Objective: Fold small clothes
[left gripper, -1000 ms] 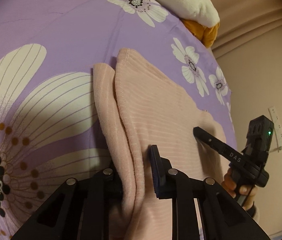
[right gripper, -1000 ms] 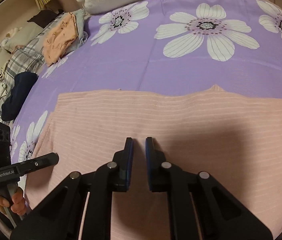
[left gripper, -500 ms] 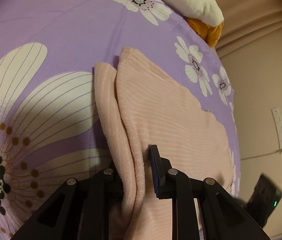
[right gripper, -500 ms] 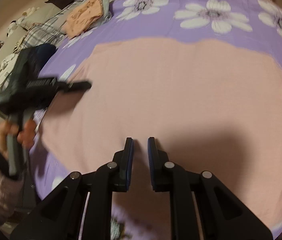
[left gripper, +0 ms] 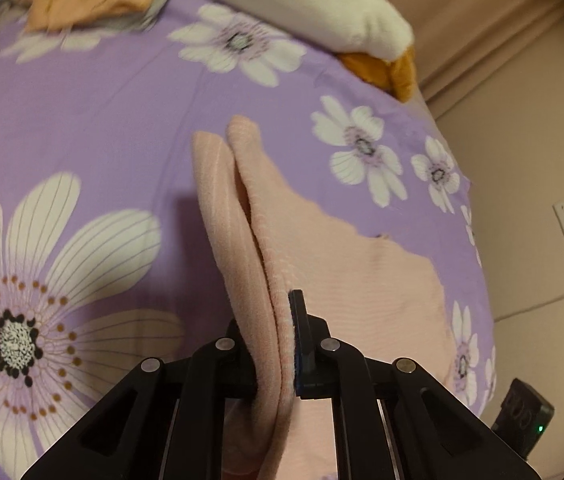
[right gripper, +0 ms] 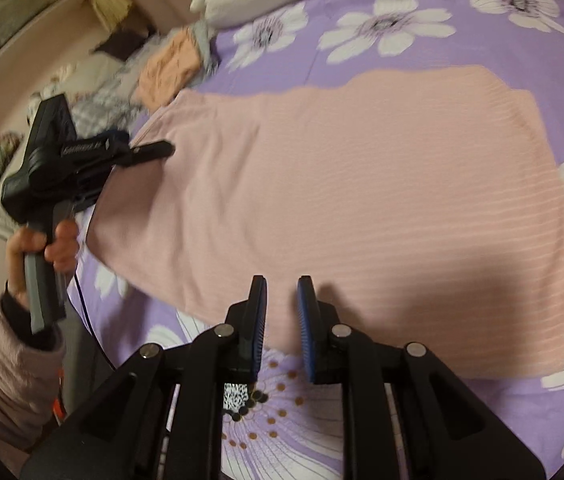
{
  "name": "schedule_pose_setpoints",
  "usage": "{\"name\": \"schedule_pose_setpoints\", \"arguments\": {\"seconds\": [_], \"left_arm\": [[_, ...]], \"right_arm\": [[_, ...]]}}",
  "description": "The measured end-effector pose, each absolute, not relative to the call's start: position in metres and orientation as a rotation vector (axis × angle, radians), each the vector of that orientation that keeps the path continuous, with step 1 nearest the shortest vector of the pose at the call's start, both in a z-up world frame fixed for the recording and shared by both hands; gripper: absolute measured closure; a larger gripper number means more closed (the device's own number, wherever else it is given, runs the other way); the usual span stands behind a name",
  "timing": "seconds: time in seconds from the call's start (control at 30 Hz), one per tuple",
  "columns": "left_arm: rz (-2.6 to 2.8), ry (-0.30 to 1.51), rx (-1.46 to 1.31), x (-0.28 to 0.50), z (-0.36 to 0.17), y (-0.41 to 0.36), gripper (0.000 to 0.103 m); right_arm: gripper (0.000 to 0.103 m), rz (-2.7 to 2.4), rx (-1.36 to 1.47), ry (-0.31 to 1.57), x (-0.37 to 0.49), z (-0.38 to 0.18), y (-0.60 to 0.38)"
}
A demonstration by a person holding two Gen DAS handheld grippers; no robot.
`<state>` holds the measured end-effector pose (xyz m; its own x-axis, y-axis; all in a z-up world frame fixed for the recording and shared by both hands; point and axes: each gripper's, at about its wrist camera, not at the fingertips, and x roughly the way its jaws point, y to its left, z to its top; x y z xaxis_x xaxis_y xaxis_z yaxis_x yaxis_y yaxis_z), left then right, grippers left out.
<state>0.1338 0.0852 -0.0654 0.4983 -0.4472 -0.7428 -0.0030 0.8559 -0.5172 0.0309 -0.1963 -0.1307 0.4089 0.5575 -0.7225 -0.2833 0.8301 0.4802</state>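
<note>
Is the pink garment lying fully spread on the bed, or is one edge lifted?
One edge is lifted: the left tool, closing, pinches the pink garment; the rest lies flat.

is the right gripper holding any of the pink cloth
No, the right gripper has a bare gap, hovering by the pink garment's near edge.

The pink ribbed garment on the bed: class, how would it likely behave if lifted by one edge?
Probably floppy: the pink garment sags in soft folds where the left claw is closing on its edge. Likely light, since that one pinch raises the side in the right wrist view. It may cling, not slide, on the flowered bedsheet, given its ribbed knit.
</note>
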Motion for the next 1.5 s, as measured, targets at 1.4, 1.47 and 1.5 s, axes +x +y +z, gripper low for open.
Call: {"name": "schedule_pose_setpoints", "arguments": {"seconds": [1.4, 1.47, 1.5], "left_arm": [[-0.382, 1.165, -0.303, 0.094, -0.076, -0.023, 0.069], [-0.369, 1.17, -0.326, 0.091, -0.081, -0.012, 0.069], [-0.366, 1.171, -0.342, 0.089, -0.084, -0.006, 0.069]], "right_arm": [[0.051, 0.466, 0.786, 0.937, 0.077, -0.15, -0.3], [0.051, 0.469, 0.775, 0.954, 0.094, -0.153, -0.292], [0.051, 0.47, 0.77, 0.957, 0.1, -0.154, -0.29]]}}
